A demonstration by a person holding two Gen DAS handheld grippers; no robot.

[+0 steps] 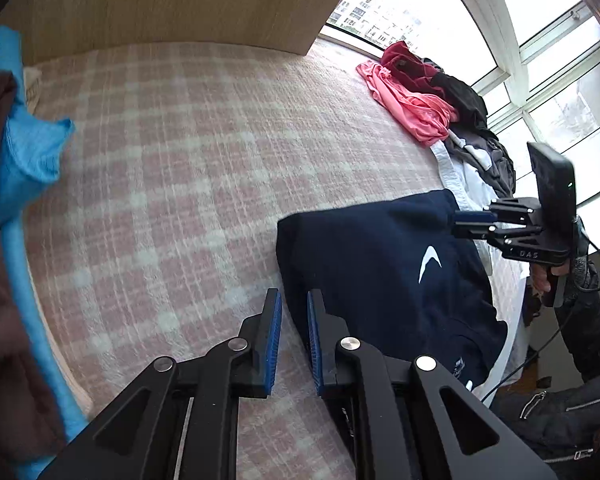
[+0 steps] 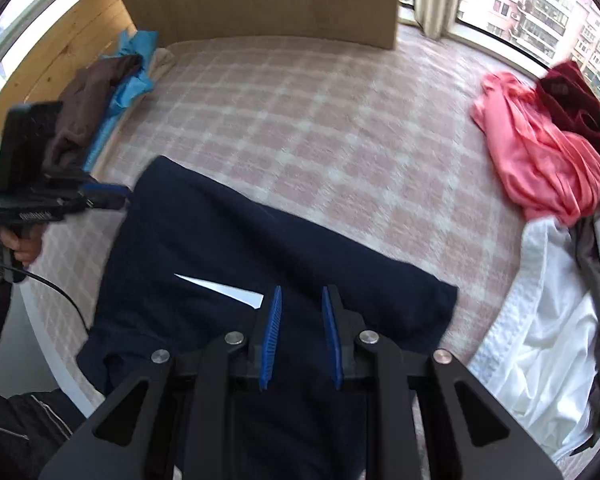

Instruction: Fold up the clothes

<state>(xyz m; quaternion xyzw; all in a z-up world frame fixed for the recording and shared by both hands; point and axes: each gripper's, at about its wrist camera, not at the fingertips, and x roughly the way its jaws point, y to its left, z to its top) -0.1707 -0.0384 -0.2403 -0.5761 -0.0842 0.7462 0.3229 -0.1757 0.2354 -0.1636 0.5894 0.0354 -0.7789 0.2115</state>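
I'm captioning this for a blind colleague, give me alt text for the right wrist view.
A navy garment with a white mark lies folded on a pink checked bed cover, under the slightly parted, empty right gripper. The left gripper is at its left edge; unfolded pink, red and white clothes are heaped at right.

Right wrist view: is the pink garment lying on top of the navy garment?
No. The pink garment lies apart on the checked cover, well clear of the navy garment.
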